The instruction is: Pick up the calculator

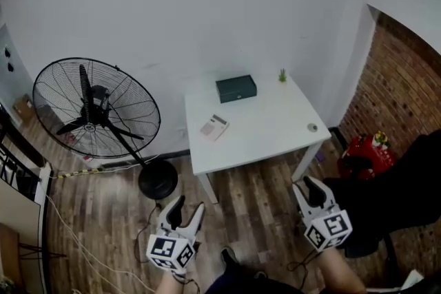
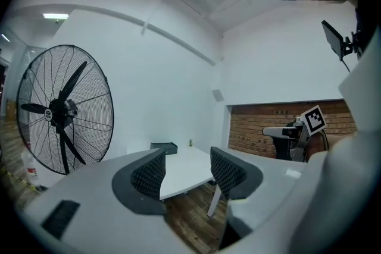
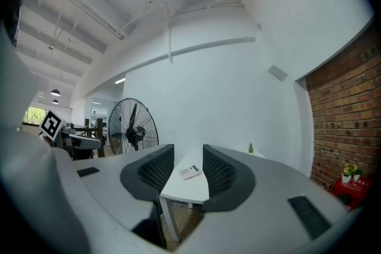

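Calculator [image 1: 214, 127]: flat on the white bench [image 1: 275, 131], keypad up, close to the bench's left edge in the head view, roughly midway between front and back. Touched by nothing. Light in colour, with a darker strip at one end.

Behind it, toward the wall and apart from it: a dark green box [image 1: 236, 88], lying flat. At the bench's far right corner: a small green plant [image 1: 282, 75], upright. Near the right edge, well apart from the calculator: a small round object [image 1: 312, 127], too small to make out.

Short of the bench, over the wooden floor [image 1: 248, 206]: both grippers, held low and pointing toward it. Right gripper [image 3: 187, 150]: jaws apart, nothing gripped, pads bare; calculator seen in the distance through the gap, well beyond the tips. Left gripper [image 2: 187, 154]: jaws likewise apart and empty, only the bench's corner and leg showing past them.

Left of the bench: a large black standing fan [image 1: 93, 107] on a round base, with a pale cable [image 1: 69, 231] trailing across the floor. To the right: a brick wall [image 1: 406, 72] and, at its foot, something red [image 1: 365, 153] on the floor.
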